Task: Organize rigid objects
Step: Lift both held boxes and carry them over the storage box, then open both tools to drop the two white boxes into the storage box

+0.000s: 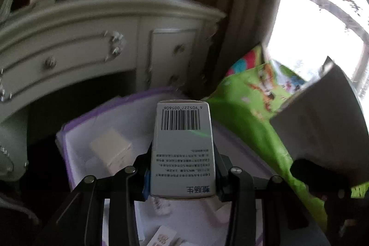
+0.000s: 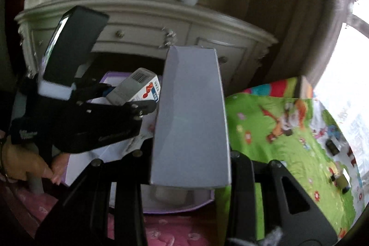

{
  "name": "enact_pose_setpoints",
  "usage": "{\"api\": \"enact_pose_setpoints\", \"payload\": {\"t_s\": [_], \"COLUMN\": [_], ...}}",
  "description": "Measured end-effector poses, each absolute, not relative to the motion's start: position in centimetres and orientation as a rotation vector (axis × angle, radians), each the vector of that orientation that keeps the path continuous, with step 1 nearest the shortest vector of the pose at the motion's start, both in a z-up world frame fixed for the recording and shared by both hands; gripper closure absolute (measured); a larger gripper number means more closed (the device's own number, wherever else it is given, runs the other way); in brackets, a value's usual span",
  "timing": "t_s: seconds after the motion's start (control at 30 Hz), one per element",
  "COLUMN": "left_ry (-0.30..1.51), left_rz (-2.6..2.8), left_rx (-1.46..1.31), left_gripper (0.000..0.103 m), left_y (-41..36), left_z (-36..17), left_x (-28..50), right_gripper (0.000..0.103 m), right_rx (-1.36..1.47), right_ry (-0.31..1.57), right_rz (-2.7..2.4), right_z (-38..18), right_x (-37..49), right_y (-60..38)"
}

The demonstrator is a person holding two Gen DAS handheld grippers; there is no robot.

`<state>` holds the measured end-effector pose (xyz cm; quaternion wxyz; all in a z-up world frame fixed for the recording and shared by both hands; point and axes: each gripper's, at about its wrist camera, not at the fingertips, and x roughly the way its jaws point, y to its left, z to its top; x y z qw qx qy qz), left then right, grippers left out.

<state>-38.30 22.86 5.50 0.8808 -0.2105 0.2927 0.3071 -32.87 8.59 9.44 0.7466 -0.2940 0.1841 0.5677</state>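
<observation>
Mid-task, carry phase. Left gripper (image 1: 183, 176) is clamped on a small barcode box (image 1: 183, 142), box standing straight out along the fingers toward 12 o'clock in the left wrist view. Right gripper (image 2: 191, 167) is clamped on a larger plain grey box (image 2: 191, 117), same 12 o'clock orientation in the right wrist view. Both hang over the purple-rimmed storage bin (image 1: 69, 130), which sits below and behind the held boxes. Bin already holds a beige carton (image 1: 110, 149) at 9 o'clock of the barcode box, plus a few small packs at 6 o'clock, so some sorting looks done. Judging by this: two boxes are left to drop in. A few small items (image 2: 333, 146) are on the green play mat (image 2: 265, 130) at 3 o'clock; too blurred to identify.
</observation>
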Motion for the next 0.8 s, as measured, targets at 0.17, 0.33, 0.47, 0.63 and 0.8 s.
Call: {"api": "enact_pose_setpoints", "payload": {"t_s": [0.17, 0.33, 0.47, 0.63, 0.8], "left_ry": [0.682, 0.743, 0.778, 0.839, 0.866], "left_rz": [0.688, 0.723, 0.751, 0.82, 0.931], "left_rx": [-0.504, -0.578, -0.618, -0.673, -0.626], "left_gripper": [0.062, 0.062, 0.062, 0.053, 0.019], "left_y": [24.4, 25.7, 26.4, 27.2, 26.8], "left_z": [3.3, 1.3, 0.5, -0.5, 0.3], "left_x": [-39.1, -39.6, -39.7, -39.9, -39.2], "right_gripper": [0.064, 0.064, 0.064, 0.06, 0.024], "right_rx": [-0.719, -0.774, -0.801, -0.839, -0.749], "right_ry": [0.452, 0.525, 0.562, 0.558, 0.579], "right_rz": [1.275, 1.305, 1.348, 1.378, 1.354], "right_z": [7.2, 4.8, 3.8, 2.7, 3.4], "right_x": [-33.8, -34.2, -35.3, -36.1, -34.7], "right_y": [10.2, 11.2, 11.3, 11.2, 10.0]}}
